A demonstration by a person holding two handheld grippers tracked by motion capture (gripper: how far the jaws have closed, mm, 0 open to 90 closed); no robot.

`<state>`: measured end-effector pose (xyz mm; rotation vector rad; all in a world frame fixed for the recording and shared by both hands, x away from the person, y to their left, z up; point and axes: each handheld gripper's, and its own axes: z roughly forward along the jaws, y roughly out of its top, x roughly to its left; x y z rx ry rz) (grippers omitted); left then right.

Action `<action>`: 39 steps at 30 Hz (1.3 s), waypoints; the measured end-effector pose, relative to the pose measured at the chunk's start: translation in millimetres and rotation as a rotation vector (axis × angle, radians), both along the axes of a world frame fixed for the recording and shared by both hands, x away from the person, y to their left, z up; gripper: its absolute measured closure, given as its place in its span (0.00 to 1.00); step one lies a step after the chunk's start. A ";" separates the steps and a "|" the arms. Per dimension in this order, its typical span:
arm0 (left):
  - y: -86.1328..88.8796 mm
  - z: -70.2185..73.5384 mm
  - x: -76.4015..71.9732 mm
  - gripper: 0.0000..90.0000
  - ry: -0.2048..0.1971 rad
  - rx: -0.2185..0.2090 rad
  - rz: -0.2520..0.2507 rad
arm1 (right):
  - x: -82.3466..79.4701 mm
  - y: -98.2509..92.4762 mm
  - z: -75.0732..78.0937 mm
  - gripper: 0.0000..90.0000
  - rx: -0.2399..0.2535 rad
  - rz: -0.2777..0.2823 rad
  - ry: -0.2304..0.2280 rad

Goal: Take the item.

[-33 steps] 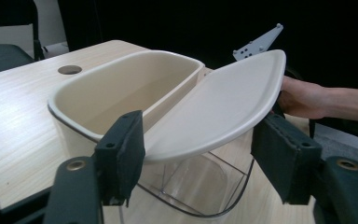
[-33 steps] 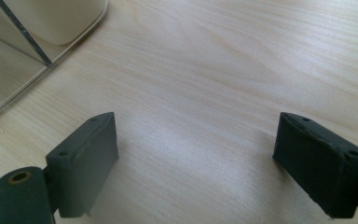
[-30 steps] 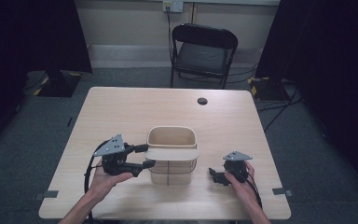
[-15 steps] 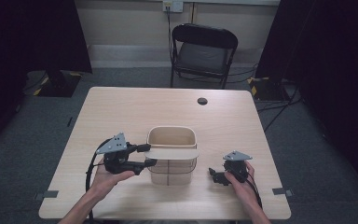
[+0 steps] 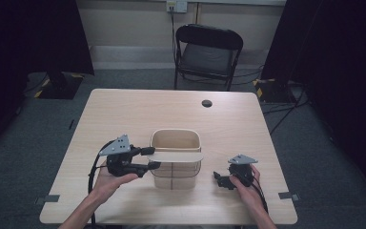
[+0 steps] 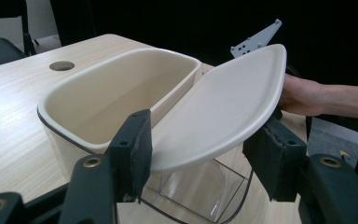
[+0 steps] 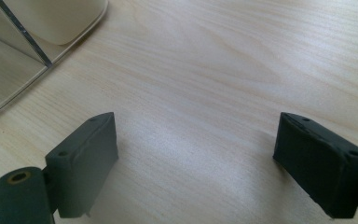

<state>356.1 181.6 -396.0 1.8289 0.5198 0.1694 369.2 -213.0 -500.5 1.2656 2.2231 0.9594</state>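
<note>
- The left gripper (image 5: 151, 158) is seen at the left side of the cream bin (image 5: 175, 143), with its jaws spread wide.
- A cream lid (image 6: 219, 112) is seen between those spread jaws. It is tilted, with one edge on the bin's rim. Whether the jaws touch the lid cannot be told.
- Past the lid, the open bin is seen. It is sat in a clear holder (image 6: 200, 191) with a dark edge.
- The right gripper (image 5: 218, 178) is held low over the table (image 5: 124, 109), on the other side of the bin and apart from it. Its jaws are spread wide, and nothing is seen between them but bare wood.
- A corner of the bin and the clear holder are seen up and to the left of the right gripper's jaws.
- Beyond the bin, a small dark round hole (image 5: 207, 103) is seen in the table.
- Behind the table, a black folding chair (image 5: 208, 52) is seen.
</note>
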 end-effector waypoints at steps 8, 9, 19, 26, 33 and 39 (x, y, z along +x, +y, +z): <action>-2.0 5.0 1.9 0.51 0.002 -0.002 -0.014 | 0.0 0.0 0.0 0.14 0.000 0.000 0.001; -2.3 4.9 2.3 0.51 0.002 -0.002 -0.013 | 0.0 0.0 0.0 0.14 0.000 0.000 0.001; -3.5 6.6 5.1 0.55 0.006 0.003 -0.014 | 0.1 0.1 0.0 0.14 0.001 0.000 0.001; -3.1 8.7 7.2 0.56 0.008 0.014 -0.020 | 0.4 0.2 0.0 0.14 0.002 -0.001 0.002; -2.9 10.3 8.4 0.58 0.014 0.022 -0.017 | 0.3 0.2 0.0 0.14 0.002 -0.001 0.002; -2.9 11.1 10.0 0.59 0.018 0.020 -0.019 | 0.4 0.2 0.0 0.14 0.002 -0.001 0.002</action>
